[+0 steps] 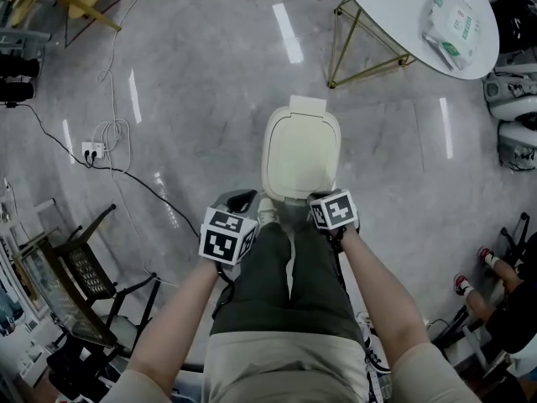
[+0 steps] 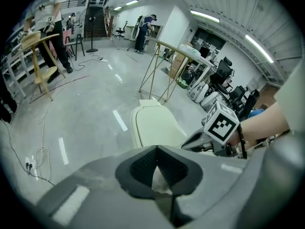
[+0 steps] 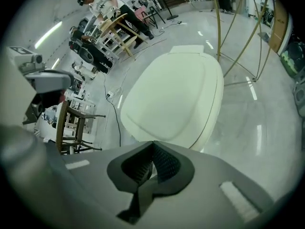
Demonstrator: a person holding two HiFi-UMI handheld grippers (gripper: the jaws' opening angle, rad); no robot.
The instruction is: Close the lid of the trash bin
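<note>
A: Tools first. Left gripper (image 2: 156, 162)?

B: Jaws pressed together, nothing between them. Right gripper (image 3: 152, 162) is the same: pads meet at the tip, empty. In the head view both hang side by side just over the near end of the bin, not touching it.

A: Where's the trash bin (image 1: 300, 154)?

B: On the floor (image 1: 185, 99), just ahead of the person's legs (image 1: 285, 275). The gold leg frame (image 1: 361, 49) of the white round table (image 1: 394, 7) stands near its far right side.

A: Lid state?

B: The cream lid (image 3: 176, 94) looks flat on the body, with no gap I can make out, so I judge the closing is done or needs only a seating push.

A: How to do that push well?

B: Keep the jaws closed and use them as a blunt tip. Press straight down near the lid's front edge, the end far from the hinge. Don't push forward, since a light bin could slide on that glossy floor.

A: Orientation?

B: The lid faces straight up. Its long axis runs directly away from the person. The hinge tab (image 1: 308, 103) is at the far end, and the rounded front edge is at the near end under the grippers.
</note>
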